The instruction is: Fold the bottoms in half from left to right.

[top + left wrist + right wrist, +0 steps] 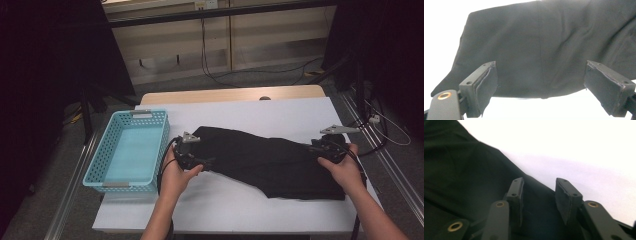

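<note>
From above we see a black garment (pixel 270 160) mid-worktop, a blue basket (pixel 131 150) at nine o'clock. Our left gripper (pixel 541 82) shows wide-open fingers; our right gripper (pixel 539 195) shows fingers parted over cloth.

1. The black garment (pixel 270 157) sprawls across the middle of the surface (pixel 235 112), between the left claw (pixel 206 161) and the right claw (pixel 312 147).
2. The blue basket (pixel 131 150) walls off the left edge, just beside the left claw.
3. Open white strips run behind and in front of the garment.
</note>
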Demonstrator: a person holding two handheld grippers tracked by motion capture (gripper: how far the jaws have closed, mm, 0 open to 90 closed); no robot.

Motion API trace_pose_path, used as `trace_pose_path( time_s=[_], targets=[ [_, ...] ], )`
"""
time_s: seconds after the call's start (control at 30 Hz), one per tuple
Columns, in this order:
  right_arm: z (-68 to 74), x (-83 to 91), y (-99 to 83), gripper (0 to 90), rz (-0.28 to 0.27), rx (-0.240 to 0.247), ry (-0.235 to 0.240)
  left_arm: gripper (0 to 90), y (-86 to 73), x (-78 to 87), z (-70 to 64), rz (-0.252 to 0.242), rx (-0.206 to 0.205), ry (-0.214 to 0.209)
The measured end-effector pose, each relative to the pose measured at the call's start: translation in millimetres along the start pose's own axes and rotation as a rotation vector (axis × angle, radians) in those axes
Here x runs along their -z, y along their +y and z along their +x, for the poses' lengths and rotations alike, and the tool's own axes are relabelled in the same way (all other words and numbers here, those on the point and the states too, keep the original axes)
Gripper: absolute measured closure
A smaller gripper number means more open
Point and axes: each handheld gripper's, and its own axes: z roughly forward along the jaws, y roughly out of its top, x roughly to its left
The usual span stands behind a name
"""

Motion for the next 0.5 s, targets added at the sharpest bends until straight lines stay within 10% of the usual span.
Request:
trace_pose_path(
  time_s=[0.27, 0.5],
  targets=[
    [2.4, -14.1, -1.0, 89.6, 0.056, 0.04, 0.043, 12.9, -0.7, 1.7, 1.0, 0.003, 0.002, -0.004],
    [-7.3, -10.1, 9.1, 90.0, 0.024, 0.017, 0.024, 12.9, -1.5, 0.8, 1.5, -0.003, 0.007, 0.008]
  ],
)
